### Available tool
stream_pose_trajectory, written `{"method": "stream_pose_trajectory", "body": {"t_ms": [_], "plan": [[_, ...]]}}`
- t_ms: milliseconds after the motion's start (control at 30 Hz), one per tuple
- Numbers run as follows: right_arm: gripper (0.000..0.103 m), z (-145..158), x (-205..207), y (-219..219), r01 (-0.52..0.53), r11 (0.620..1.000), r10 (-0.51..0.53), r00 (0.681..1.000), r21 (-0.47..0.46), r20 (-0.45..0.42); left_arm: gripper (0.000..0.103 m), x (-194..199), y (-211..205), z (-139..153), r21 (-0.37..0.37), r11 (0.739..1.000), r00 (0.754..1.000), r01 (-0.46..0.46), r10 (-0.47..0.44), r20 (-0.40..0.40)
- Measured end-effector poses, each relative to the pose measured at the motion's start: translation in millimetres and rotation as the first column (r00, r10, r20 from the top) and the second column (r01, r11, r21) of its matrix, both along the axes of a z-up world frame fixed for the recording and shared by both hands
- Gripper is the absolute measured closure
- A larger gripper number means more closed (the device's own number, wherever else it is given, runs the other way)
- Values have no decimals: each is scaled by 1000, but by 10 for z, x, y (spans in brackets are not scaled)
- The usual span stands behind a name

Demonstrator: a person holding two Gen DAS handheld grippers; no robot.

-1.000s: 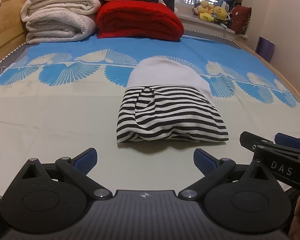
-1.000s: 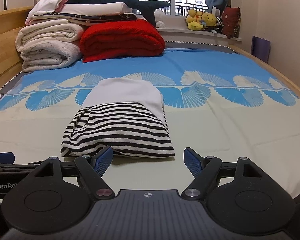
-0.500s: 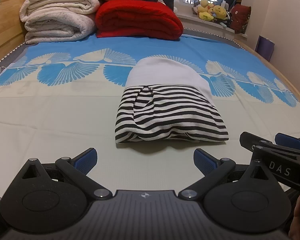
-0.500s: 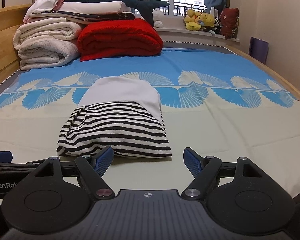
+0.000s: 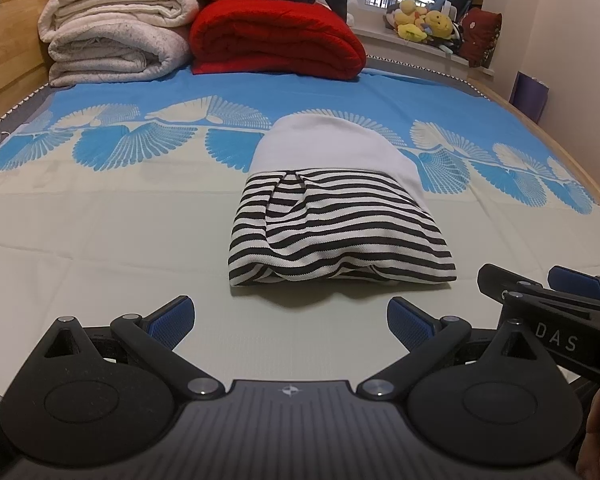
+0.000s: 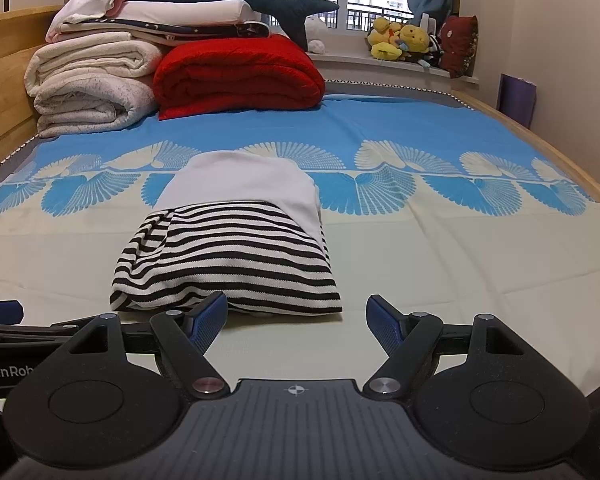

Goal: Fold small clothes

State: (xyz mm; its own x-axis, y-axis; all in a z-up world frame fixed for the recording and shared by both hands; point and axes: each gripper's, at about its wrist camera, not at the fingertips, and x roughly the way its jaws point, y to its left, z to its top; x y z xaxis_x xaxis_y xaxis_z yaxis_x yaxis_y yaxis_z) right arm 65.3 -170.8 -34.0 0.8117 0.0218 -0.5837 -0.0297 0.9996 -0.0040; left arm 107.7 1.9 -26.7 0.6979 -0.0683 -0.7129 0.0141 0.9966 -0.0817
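Your left gripper [image 5: 288, 320] gapes wide, holding nothing; the folded striped garment [image 5: 340, 236] lies just ahead on the bedsheet [image 5: 100, 240], bare sheet to its left; your right gripper [image 6: 296, 318] stands equally wide and empty, near the fold's front edge; "DAS" and "GenRob" show on the gripper bodies.
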Motion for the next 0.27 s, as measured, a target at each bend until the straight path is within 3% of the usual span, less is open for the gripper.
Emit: {"method": "stream_pose_trajectory", "body": {"t_ms": [267], "plan": [[25,-12,7,12,-5,1000,5,1000,-4,-2,1,0,6,-10,-3,1000,1000,1,-1,-2]]}}
